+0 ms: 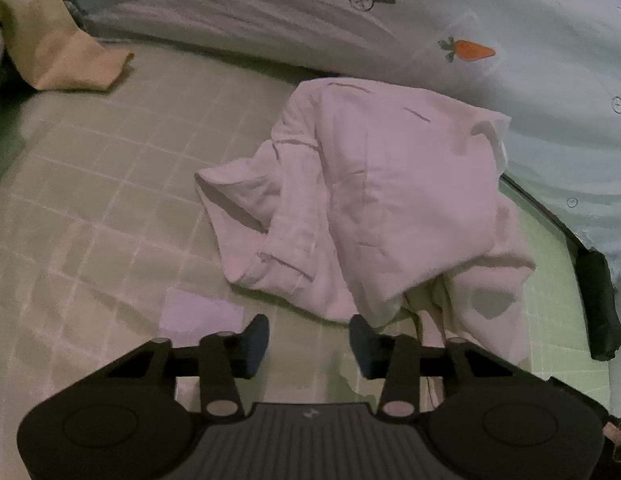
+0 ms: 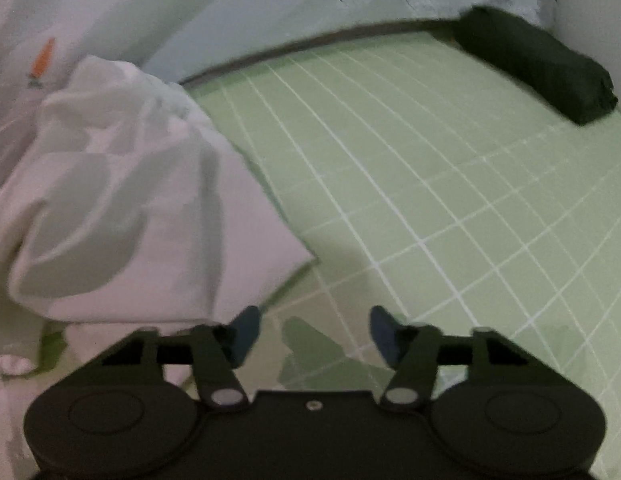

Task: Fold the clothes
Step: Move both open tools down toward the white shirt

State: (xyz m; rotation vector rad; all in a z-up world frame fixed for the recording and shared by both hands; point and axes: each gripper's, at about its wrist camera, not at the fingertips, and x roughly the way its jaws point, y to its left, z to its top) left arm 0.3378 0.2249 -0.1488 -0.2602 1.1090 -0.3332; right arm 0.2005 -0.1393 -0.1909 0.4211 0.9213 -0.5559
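Note:
A crumpled pale pink garment (image 1: pixel 370 200) lies in a heap on the green grid-patterned bed sheet (image 1: pixel 110 184). My left gripper (image 1: pixel 309 334) hovers just in front of its near edge, jaws apart with only sheet between the dark fingertips. The right finger (image 1: pixel 360 336) is close to a fold of the cloth. In the right wrist view the same garment (image 2: pixel 122 200) fills the left side. My right gripper (image 2: pixel 314 328) is open over bare sheet (image 2: pixel 430 200), its left fingertip (image 2: pixel 246 326) beside the garment's near corner, with nothing held.
A white duvet (image 1: pixel 270 8) with a carrot print (image 1: pixel 468 50) lies bunched along the far side. A beige folded cloth (image 1: pixel 62 52) sits at the far left. A dark green rolled bundle (image 2: pixel 538 64) lies at the sheet's right edge.

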